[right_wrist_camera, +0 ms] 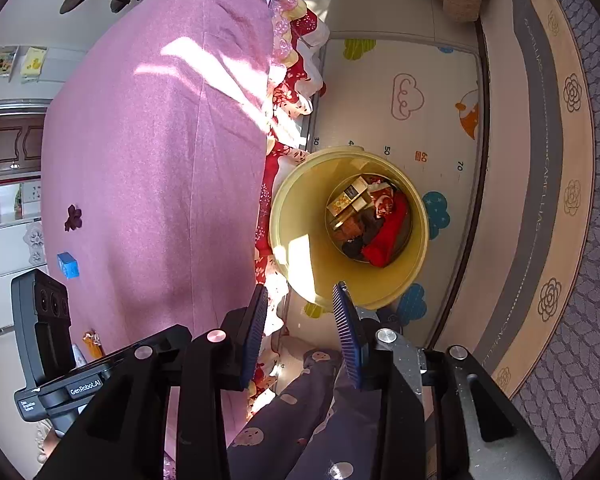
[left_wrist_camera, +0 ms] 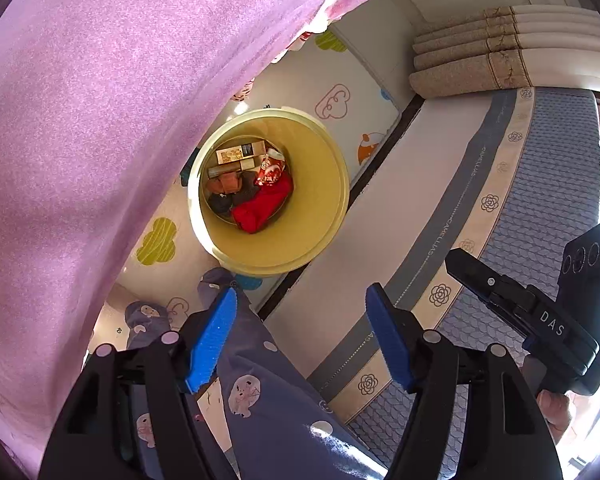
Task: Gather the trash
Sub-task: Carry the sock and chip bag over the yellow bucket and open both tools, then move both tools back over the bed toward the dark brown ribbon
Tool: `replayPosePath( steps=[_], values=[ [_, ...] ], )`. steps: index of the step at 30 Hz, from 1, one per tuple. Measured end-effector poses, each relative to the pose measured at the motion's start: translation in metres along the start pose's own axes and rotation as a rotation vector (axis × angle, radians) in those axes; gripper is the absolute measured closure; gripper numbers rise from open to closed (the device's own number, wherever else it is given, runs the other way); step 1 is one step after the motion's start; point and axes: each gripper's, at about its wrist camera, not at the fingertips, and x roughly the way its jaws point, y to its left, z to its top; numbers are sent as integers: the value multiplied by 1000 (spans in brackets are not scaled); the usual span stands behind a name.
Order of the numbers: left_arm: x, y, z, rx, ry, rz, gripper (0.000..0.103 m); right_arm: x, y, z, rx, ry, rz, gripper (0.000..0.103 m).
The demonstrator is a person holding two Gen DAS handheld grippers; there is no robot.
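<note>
A yellow round bin (left_wrist_camera: 324,208) stands on the floor mat below both grippers; it also shows in the right wrist view (right_wrist_camera: 300,216). In it lie a red bag (left_wrist_camera: 262,206), a red patterned wrapper (left_wrist_camera: 270,170) and a small printed box (left_wrist_camera: 240,154). My left gripper (left_wrist_camera: 300,312) is open and empty, held high above the bin's near rim. My right gripper (right_wrist_camera: 302,302) is open and empty, also above the bin's near rim. On the pink bed cover lie a blue cube (right_wrist_camera: 68,265) and an orange wrapper (right_wrist_camera: 91,342).
A bed with a pink cover (right_wrist_camera: 152,160) fills the left side. A mattress with a grey quilted top (left_wrist_camera: 548,184) lies on the right. The person's legs in purple pyjamas (right_wrist_camera: 300,412) stand beneath the grippers. A cartoon play mat (right_wrist_camera: 404,92) covers the floor.
</note>
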Motion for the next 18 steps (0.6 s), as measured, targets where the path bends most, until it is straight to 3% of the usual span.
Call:
replayPosePath(
  steps=[9,18],
  values=[
    [-27,21,-7,-16,-57,-27,36,3,41,-8,-55,-2,18,69],
    [-76,85,-28,-115,-149,-87,36,27,119,-37,-167,29,36,69]
  ],
)
